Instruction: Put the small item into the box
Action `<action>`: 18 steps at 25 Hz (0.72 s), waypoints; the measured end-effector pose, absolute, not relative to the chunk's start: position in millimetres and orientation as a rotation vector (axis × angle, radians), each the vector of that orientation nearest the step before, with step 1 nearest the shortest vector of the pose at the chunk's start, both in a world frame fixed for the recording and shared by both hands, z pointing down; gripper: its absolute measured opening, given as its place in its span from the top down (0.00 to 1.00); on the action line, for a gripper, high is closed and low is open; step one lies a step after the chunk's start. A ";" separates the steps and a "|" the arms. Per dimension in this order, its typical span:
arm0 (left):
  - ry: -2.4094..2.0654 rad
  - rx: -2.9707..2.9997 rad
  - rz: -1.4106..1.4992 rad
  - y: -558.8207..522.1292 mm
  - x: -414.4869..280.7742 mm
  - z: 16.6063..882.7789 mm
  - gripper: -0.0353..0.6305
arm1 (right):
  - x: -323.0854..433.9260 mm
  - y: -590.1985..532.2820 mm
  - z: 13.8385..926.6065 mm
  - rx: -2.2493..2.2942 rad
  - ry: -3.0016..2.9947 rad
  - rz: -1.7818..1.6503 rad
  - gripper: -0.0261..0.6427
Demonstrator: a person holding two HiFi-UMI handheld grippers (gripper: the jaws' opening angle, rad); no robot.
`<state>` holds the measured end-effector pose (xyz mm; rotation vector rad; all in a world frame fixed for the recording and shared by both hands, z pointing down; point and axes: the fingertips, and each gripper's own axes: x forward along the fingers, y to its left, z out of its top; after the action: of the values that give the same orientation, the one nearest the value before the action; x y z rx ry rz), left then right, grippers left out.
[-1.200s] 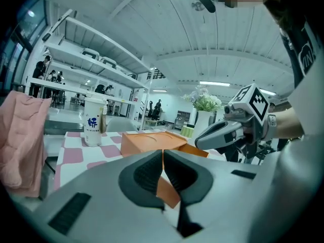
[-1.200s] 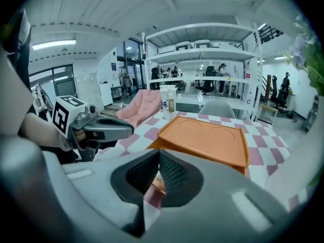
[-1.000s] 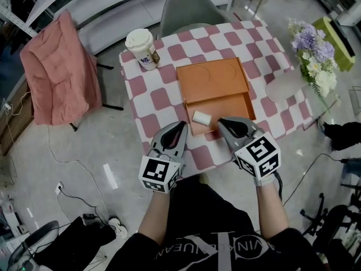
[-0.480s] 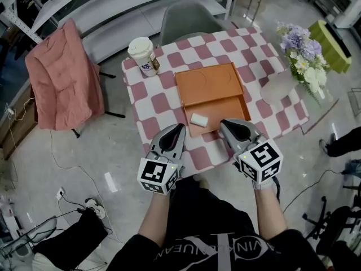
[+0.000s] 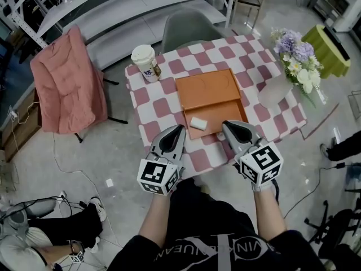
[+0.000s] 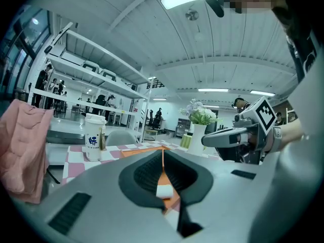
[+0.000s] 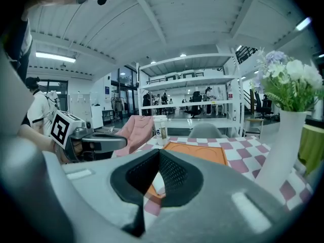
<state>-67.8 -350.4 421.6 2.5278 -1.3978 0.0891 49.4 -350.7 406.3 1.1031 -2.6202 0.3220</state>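
Note:
An open orange box (image 5: 186, 116) lies on the pink-and-white checked table (image 5: 152, 103), its lid (image 5: 207, 86) folded flat behind the tray. The small white item (image 5: 198, 123) rests in the tray's near left part. It shows through the gap under the left gripper's jaws in the left gripper view (image 6: 163, 190). My left gripper (image 5: 179, 129) hovers at the table's near edge, just left of the box, jaws shut and empty (image 6: 163, 153). My right gripper (image 5: 225, 125) hangs by the box's near right corner, also shut with nothing in it (image 7: 159, 153).
A lidded paper cup (image 5: 145, 62) stands at the table's far left corner. A pale vase (image 5: 273, 92) with flowers (image 5: 293, 52) is at the right edge. A grey chair (image 5: 189, 27) stands behind the table, a pink-draped chair (image 5: 67, 83) to the left. A person (image 5: 39, 244) sits on the floor at lower left.
Both grippers stay shut at the table's near edge and the item stays in the box. The view has shifted, and a person on the floor has come into view at lower left.

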 end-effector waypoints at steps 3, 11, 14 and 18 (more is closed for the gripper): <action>-1.399 2.534 0.078 -349.1 -65.9 415.9 0.92 | 52.2 -349.8 401.9 1.118 -2.628 0.317 0.95; -1.414 2.539 0.045 -347.6 -66.8 402.2 0.92 | 54.2 -348.1 388.4 1.139 -2.655 0.293 0.95; -1.422 2.545 0.036 -347.8 -67.5 396.5 0.92 | 54.8 -347.2 384.3 1.144 -2.662 0.285 0.95; -1.425 2.554 0.030 -347.3 -67.4 389.8 0.92 | 55.3 -346.0 378.5 1.152 -2.677 0.281 0.95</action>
<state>-67.4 -347.3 389.8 2.5544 -1.4253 0.0304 55.3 -346.0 378.5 1.1524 -2.6773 0.2811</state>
